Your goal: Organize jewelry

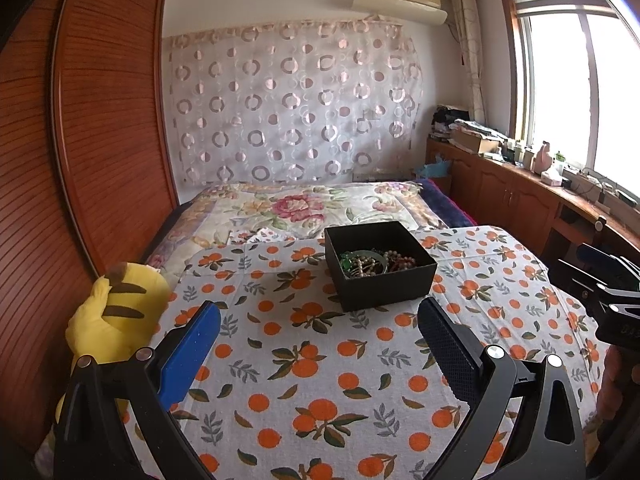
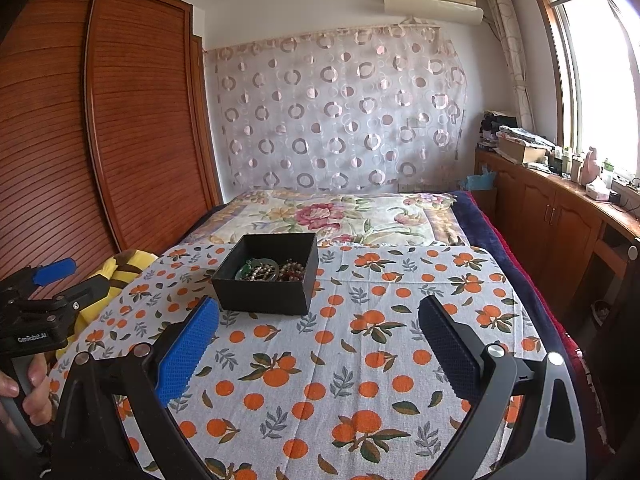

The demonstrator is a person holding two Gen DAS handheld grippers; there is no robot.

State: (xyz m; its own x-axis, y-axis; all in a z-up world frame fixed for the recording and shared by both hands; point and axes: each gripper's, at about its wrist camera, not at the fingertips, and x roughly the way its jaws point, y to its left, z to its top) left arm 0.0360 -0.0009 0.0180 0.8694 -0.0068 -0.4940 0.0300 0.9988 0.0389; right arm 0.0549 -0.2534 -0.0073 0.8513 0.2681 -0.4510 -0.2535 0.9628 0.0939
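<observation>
On my left wrist camera, the left gripper [image 1: 320,328] fills the bottom of the frame with its jaws spread wide and nothing between them, only the orange-print cloth [image 1: 312,380] underneath. Just above centre sits the black box [image 1: 380,280], open at the top, resting on that cloth. Inside it I see the jewelry [image 1: 374,263] in a tangled heap: pale beads, dark red beads and something green. I cannot separate the pieces. A yellow plush toy [image 1: 116,312] with brown stripes lies at the lower left edge of the cloth, beside the wooden wardrobe [image 1: 100,120]. At the right edge of the frame I catch the black body of the right gripper [image 1: 608,296], well clear of the box.

On my right wrist camera, the right gripper [image 2: 320,328] is likewise wide open and empty, low in the frame over the cloth. The box sits left of centre here, just beyond the blue finger [image 2: 188,352], not touching it. The jewelry is still inside, same jumble. At the lower left I see the left gripper and a hand [image 2: 28,388] wrapped around its handle. The floral bedspread [image 2: 340,216] stretches behind the cloth toward the circle-patterned curtain [image 2: 340,112].
</observation>
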